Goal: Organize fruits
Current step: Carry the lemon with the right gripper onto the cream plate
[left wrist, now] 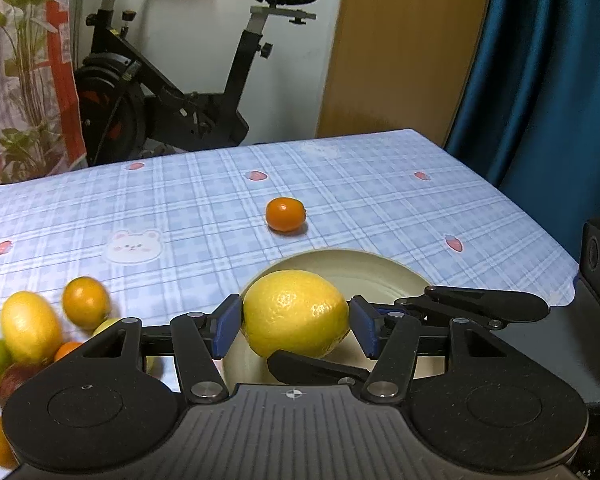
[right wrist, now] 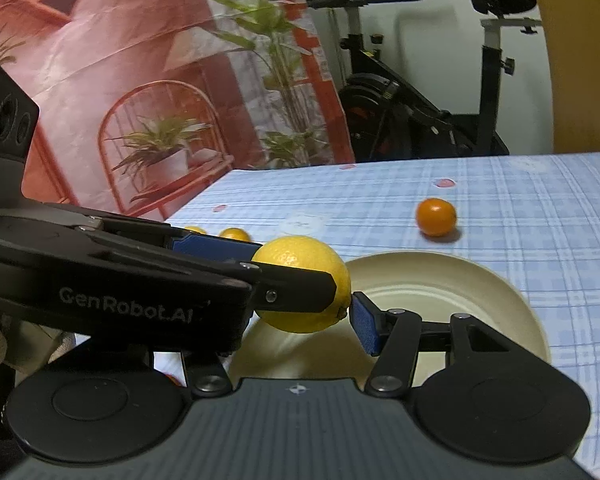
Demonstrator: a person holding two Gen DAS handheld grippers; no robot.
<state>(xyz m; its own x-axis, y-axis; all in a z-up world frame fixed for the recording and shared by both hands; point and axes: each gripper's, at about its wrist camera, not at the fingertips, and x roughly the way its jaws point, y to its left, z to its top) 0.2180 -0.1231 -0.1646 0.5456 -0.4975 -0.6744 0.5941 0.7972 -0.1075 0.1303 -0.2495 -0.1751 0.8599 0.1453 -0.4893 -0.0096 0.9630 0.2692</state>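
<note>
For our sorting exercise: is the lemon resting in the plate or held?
Held. The left gripper clamps the lemon between its blue pads, above the plate.

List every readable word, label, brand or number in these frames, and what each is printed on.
"GenRobot.AI": on the side of the left gripper, seen in the right wrist view.
Nothing else reads: the tablecloth carries only bear and strawberry pictures, and the exercise bike shows no legible marking.

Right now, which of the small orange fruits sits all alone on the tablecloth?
The orange fruit just beyond the cream plate, with bare cloth all around it. The other orange ones crowd together with lemons and apples at the table's left.
</note>
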